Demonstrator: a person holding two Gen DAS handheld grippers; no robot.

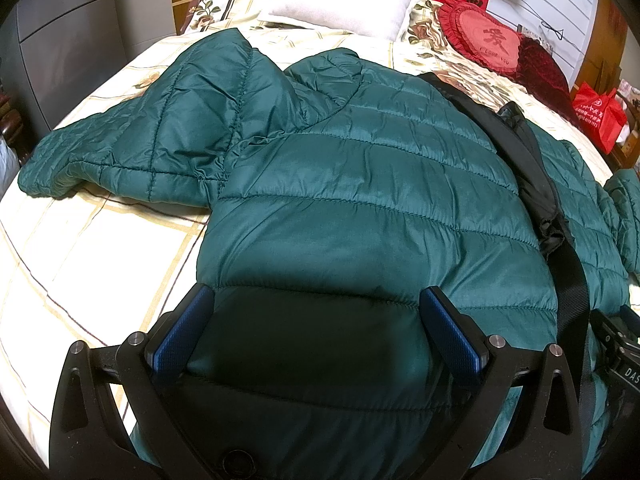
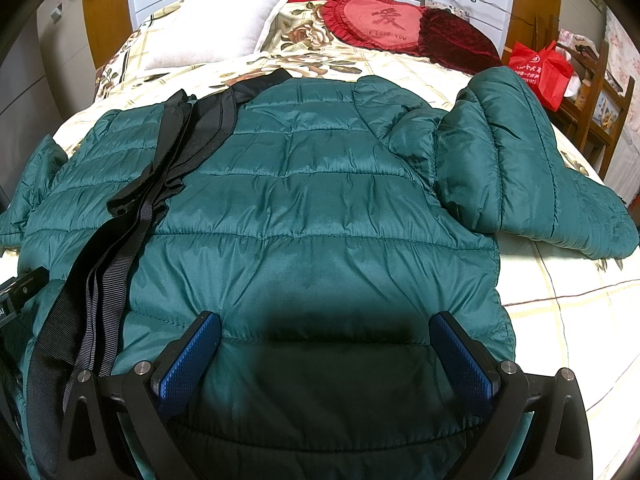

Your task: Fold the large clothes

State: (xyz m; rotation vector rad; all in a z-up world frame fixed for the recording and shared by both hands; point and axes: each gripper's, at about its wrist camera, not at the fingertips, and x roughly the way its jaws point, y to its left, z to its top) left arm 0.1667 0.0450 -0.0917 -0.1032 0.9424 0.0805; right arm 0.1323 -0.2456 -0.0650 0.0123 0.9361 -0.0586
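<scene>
A large dark green quilted jacket lies spread flat on the bed, back side up, hem toward me. It also shows in the right wrist view. One sleeve stretches out left; the other sleeve lies out right. My left gripper is open, its blue pads either side of the hem's left part. My right gripper is open over the hem's right part. Neither holds fabric. A black webbing strap lies across the jacket's middle, and it shows in the right wrist view.
The bed has a cream checked floral cover. A white pillow, a red heart cushion and a dark red cushion lie at the headboard. A red bag sits on a wooden chair at right.
</scene>
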